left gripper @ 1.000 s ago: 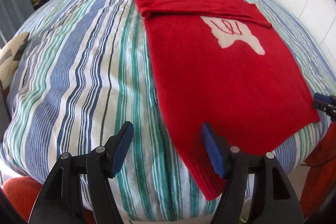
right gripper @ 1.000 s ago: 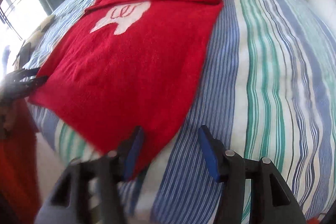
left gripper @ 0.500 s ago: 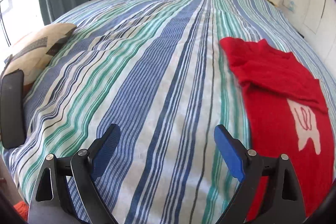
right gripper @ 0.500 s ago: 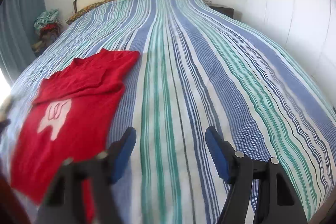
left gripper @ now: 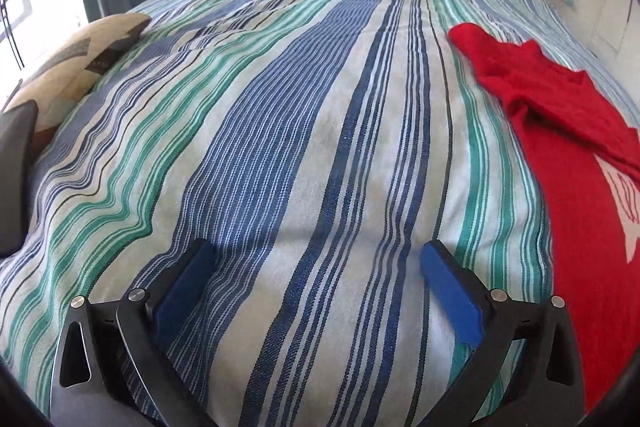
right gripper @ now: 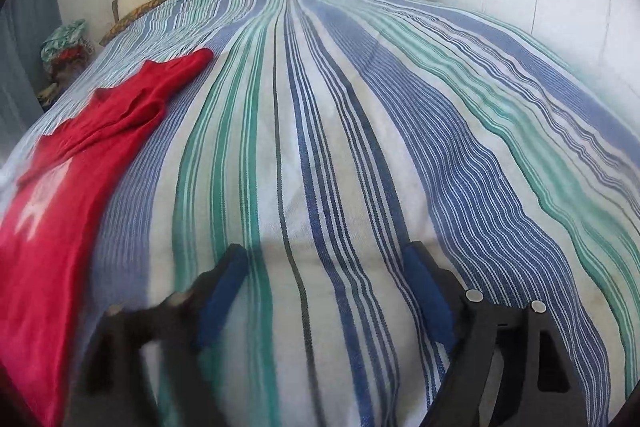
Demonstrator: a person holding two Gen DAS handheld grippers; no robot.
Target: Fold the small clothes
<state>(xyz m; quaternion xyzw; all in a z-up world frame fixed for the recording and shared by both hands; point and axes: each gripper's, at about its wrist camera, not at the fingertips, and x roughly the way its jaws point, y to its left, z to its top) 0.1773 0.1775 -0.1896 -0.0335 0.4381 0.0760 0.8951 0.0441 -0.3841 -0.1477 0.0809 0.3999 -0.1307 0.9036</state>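
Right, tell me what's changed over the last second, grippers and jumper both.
Both grippers swung apart, away from the red jumper's near hem. The left gripper now faces bare striped bedspread with the jumper off to its right; the right gripper has it off to its left. Nothing was taken hold of: both were open then and are open now. The jumper lies as before, sleeves folded across the top.
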